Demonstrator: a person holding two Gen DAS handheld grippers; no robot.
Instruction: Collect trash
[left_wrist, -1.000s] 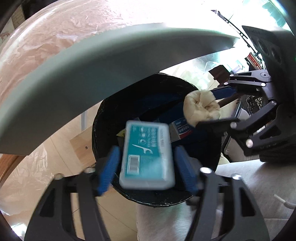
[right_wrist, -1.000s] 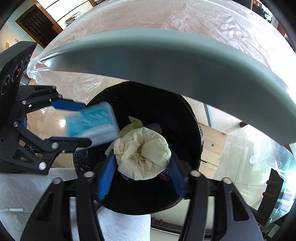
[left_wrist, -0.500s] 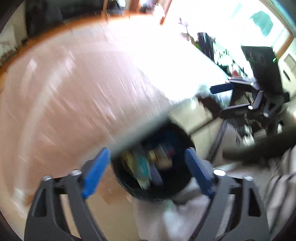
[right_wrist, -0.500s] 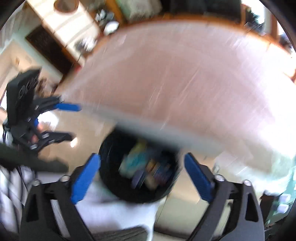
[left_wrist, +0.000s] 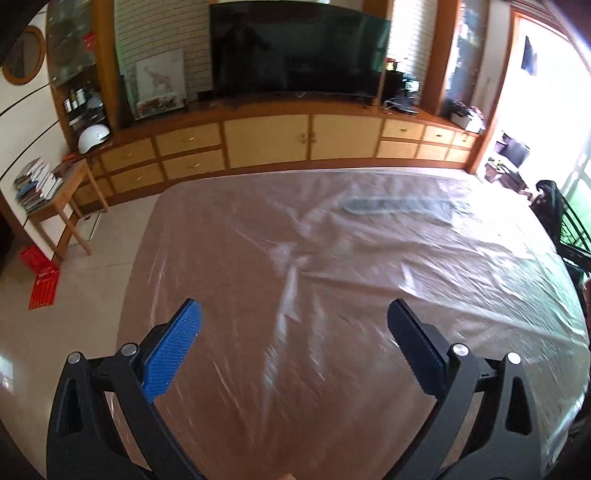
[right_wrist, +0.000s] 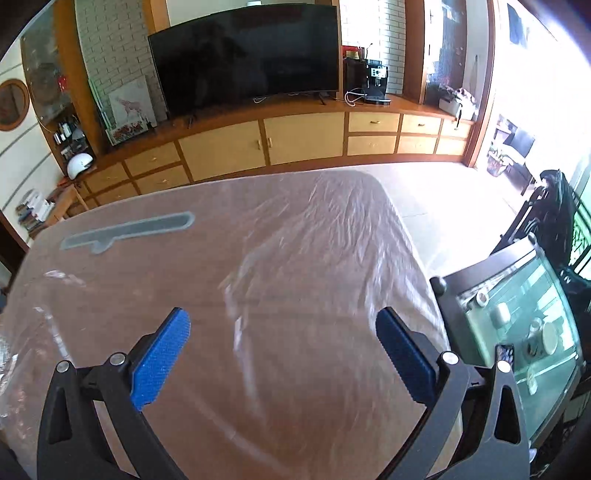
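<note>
Left tongs (left_wrist: 293, 317) and right tongs (right_wrist: 282, 325) both spread wide, just opened further, nothing between the ridged blue pads (left_wrist: 171, 354). Beneath them a broad brown table (left_wrist: 332, 369) with rounded corners, wrapped in crinkled glossy clear plastic film (right_wrist: 332, 236). No trash visible on it; only a flat grey elongated inlay (right_wrist: 129, 230). Beyond: pale floor tiles, long wooden cabinet (left_wrist: 266, 136), dark curved television (right_wrist: 247, 51), white brick wall, glass-topped side table (right_wrist: 517, 317) at right
</note>
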